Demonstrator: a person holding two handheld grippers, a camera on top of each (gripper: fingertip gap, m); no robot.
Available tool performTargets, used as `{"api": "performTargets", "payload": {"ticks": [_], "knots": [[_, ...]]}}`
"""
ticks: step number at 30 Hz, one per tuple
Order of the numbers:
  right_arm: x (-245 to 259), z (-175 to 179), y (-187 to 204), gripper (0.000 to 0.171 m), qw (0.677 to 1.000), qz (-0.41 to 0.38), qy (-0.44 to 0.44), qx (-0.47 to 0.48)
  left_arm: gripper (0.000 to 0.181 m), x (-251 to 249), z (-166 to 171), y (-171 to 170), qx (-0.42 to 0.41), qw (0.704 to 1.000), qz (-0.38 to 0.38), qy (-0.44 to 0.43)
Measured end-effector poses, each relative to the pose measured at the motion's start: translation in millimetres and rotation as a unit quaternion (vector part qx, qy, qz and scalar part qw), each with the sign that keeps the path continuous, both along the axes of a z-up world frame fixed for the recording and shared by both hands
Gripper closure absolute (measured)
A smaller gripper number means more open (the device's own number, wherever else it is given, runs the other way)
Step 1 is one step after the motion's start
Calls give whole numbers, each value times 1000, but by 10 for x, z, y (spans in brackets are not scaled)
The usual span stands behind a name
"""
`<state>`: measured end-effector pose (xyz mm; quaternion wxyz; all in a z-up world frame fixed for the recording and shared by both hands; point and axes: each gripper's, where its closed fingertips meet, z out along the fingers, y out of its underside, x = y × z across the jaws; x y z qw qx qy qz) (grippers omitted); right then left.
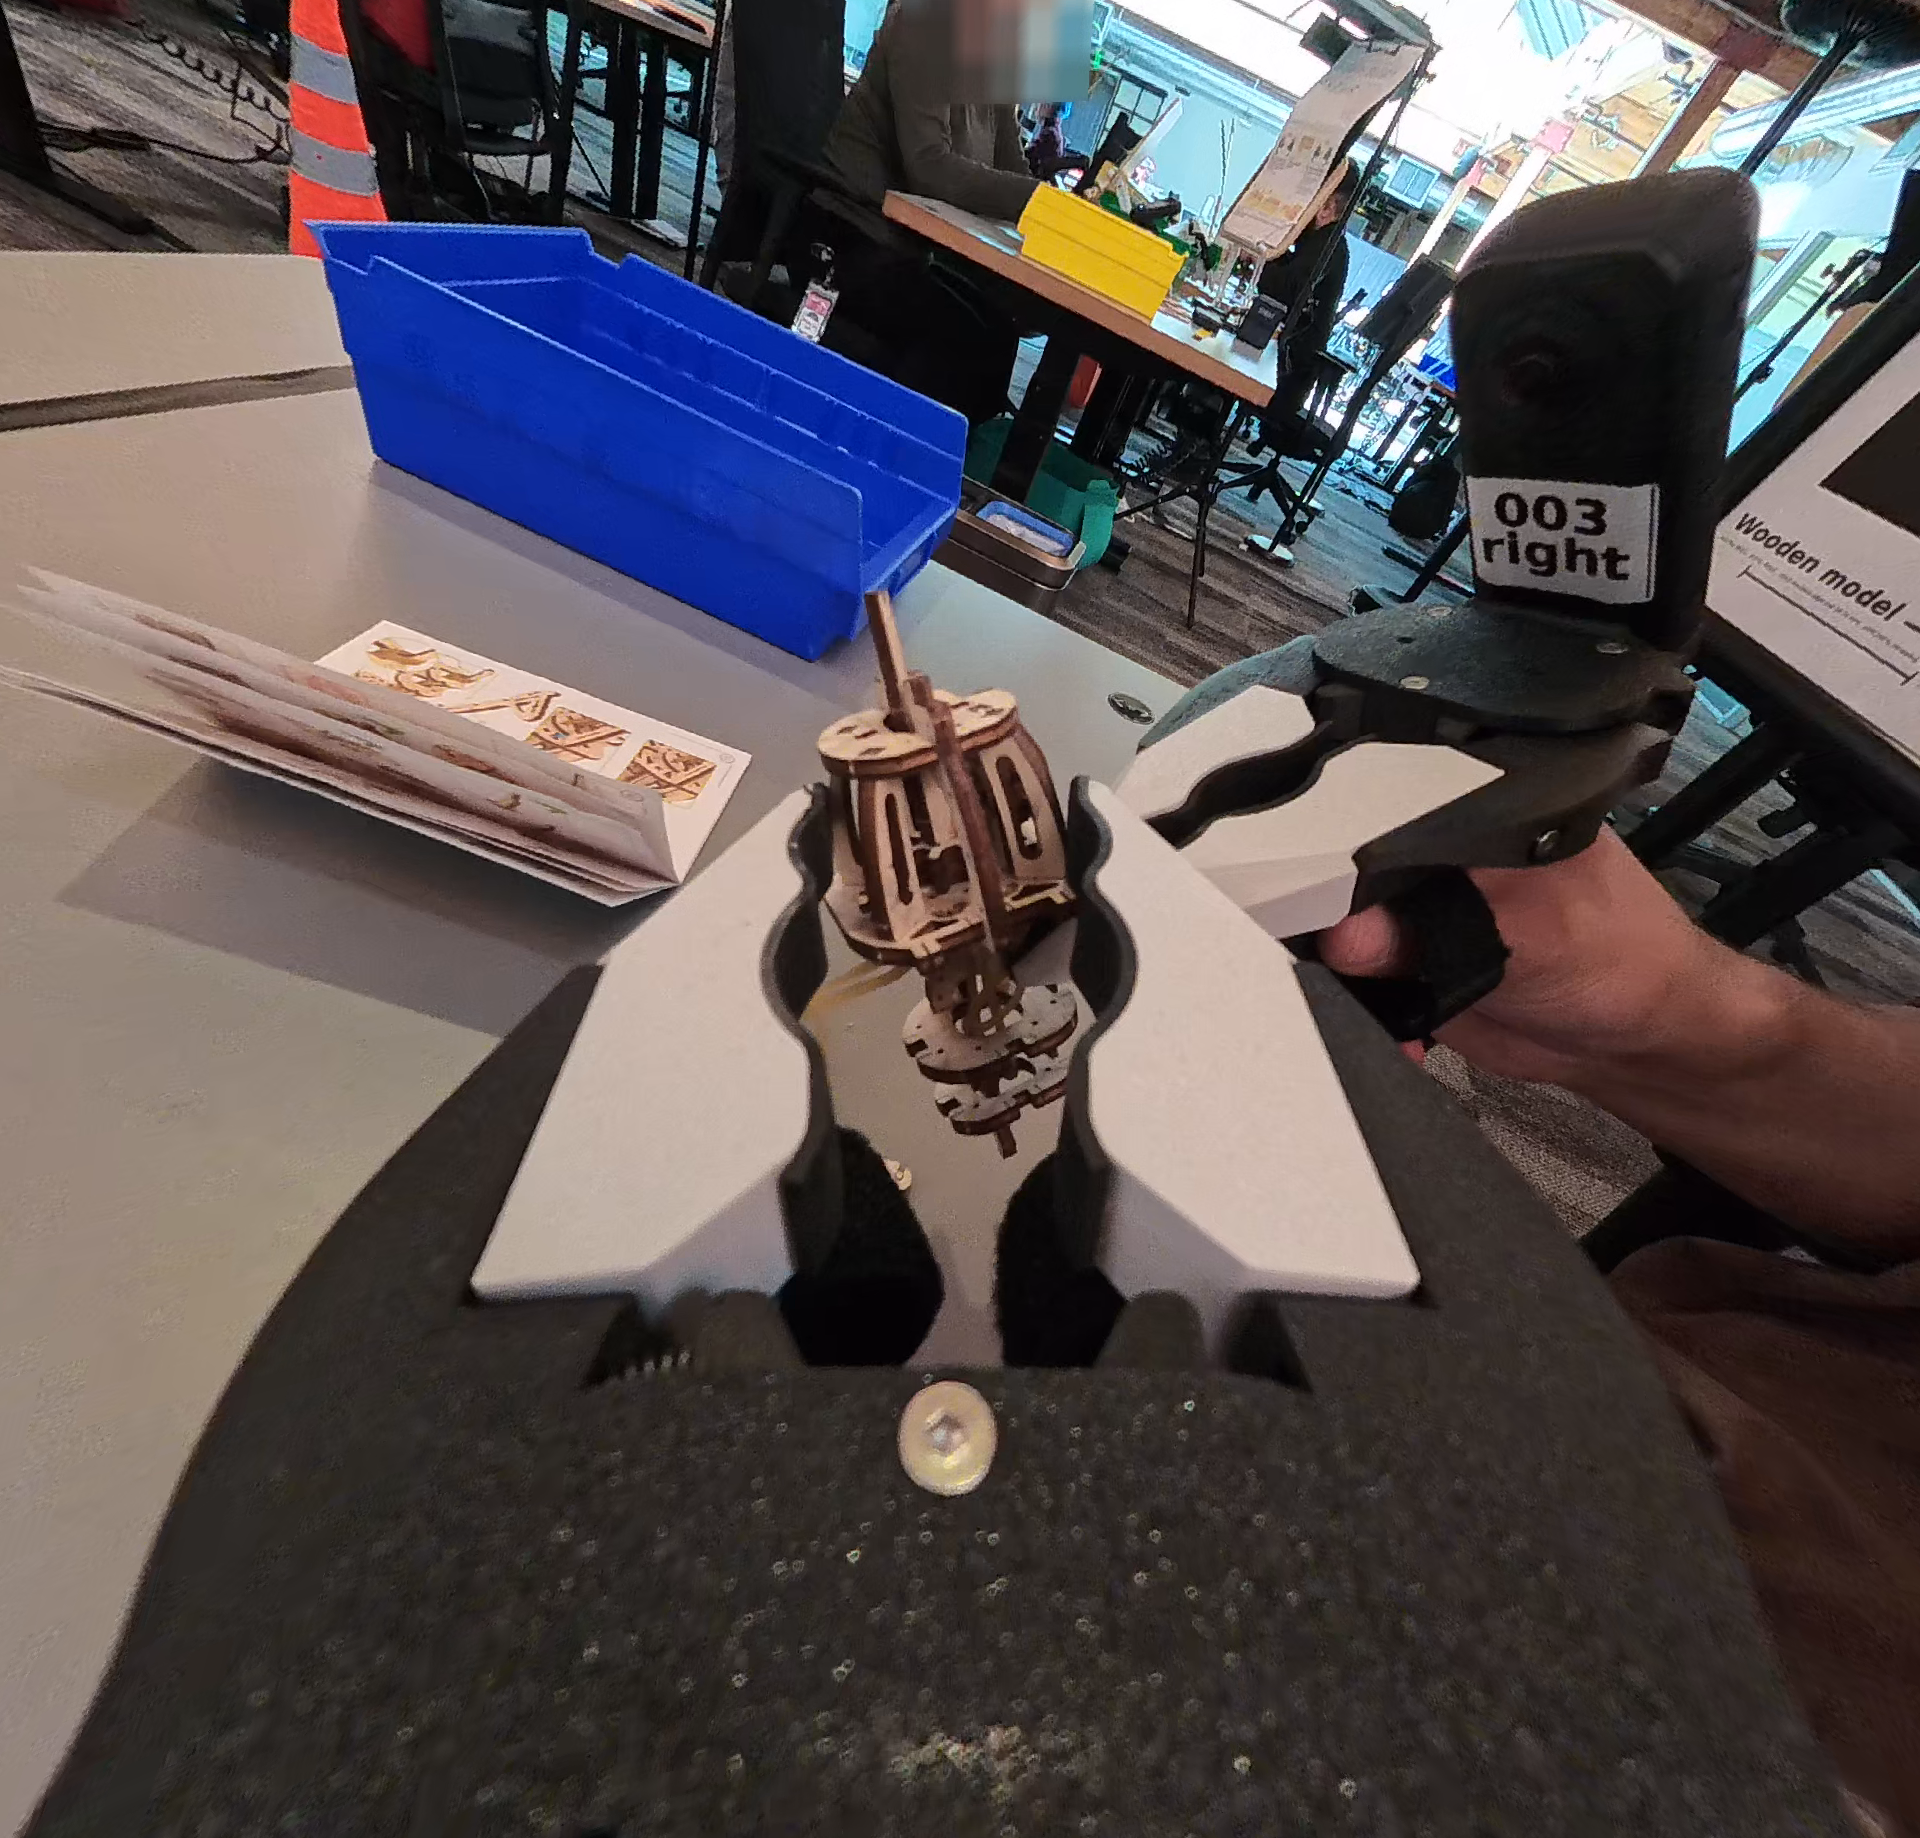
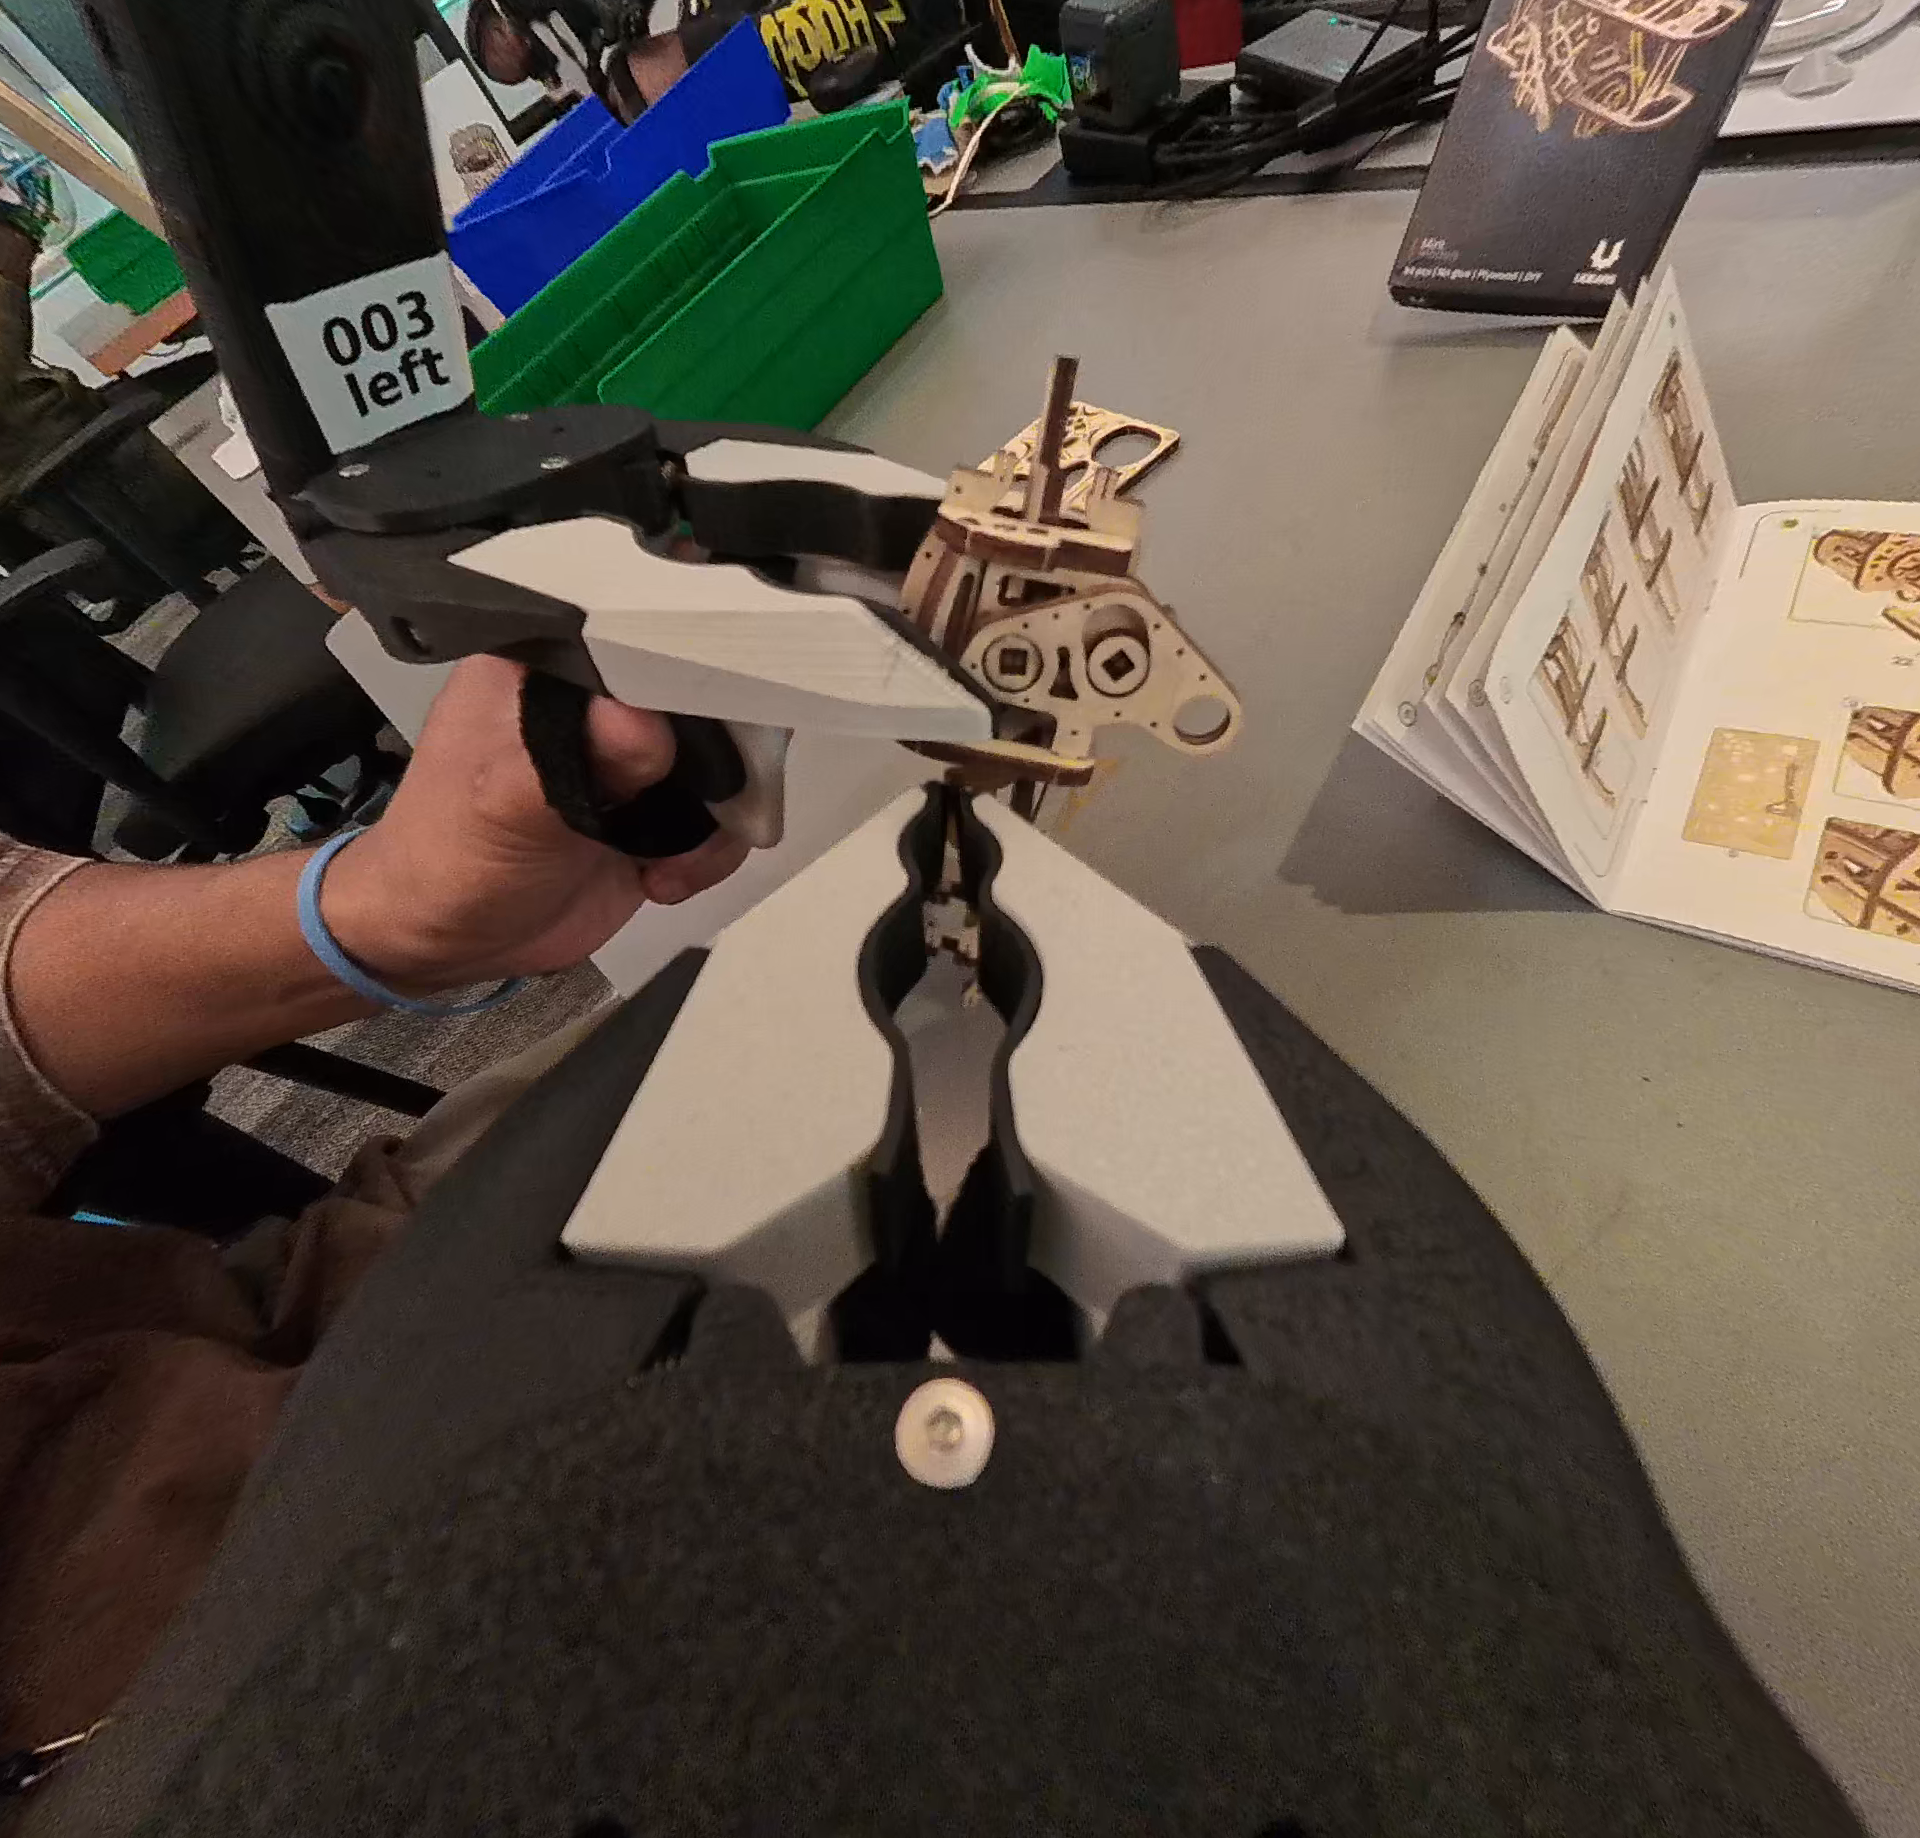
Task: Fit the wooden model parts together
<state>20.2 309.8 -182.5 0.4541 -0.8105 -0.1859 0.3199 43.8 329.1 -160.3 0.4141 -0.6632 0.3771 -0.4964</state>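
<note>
A small wooden model (image 1: 940,832) with an upright dark stick on top is clamped between the grey fingers of my left gripper (image 1: 940,812), above the grey table (image 1: 208,957). A stack of small gears (image 1: 987,1050) hangs under it. In the right wrist view the model (image 2: 1081,656) sits at the tip of the left gripper (image 2: 940,604). My right gripper (image 2: 951,801) is just below the model, closed to a narrow gap with a thin wooden part (image 2: 951,915) in it. From the left wrist view the right gripper (image 1: 1138,780) reaches in from the right, its tips hidden behind my left finger.
A blue bin (image 1: 644,438) stands at the back, with an open instruction booklet (image 1: 364,739) in front of it. In the right wrist view there are a green bin (image 2: 727,261), a dark model box (image 2: 1579,105), the booklet (image 2: 1662,697) and a wooden parts sheet (image 2: 1122,448). The tips of both grippers are at nearly the same place.
</note>
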Motion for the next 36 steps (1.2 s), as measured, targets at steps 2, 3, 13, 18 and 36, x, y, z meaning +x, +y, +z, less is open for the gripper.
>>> {"api": "performTargets", "payload": {"ticks": [2,3,13,18,36], "knots": [[3,-2,-7,170,1000,1,-2,-3,138,-9,3,8,1,1000,2,0],[7,2,-8,170,1000,1,-3,-4,138,-10,2,8,1,1000,1,0],[-8,-69,-27,170,999,4,-27,-18,138,18,3,-28,6,1000,-3,2],[8,-92,-29,171,998,-3,-63,-16,138,17,4,-23,6,1000,-2,1],[22,-13,-48,161,999,6,-35,-27,138,-11,13,2,2,1000,2,-3]]}}
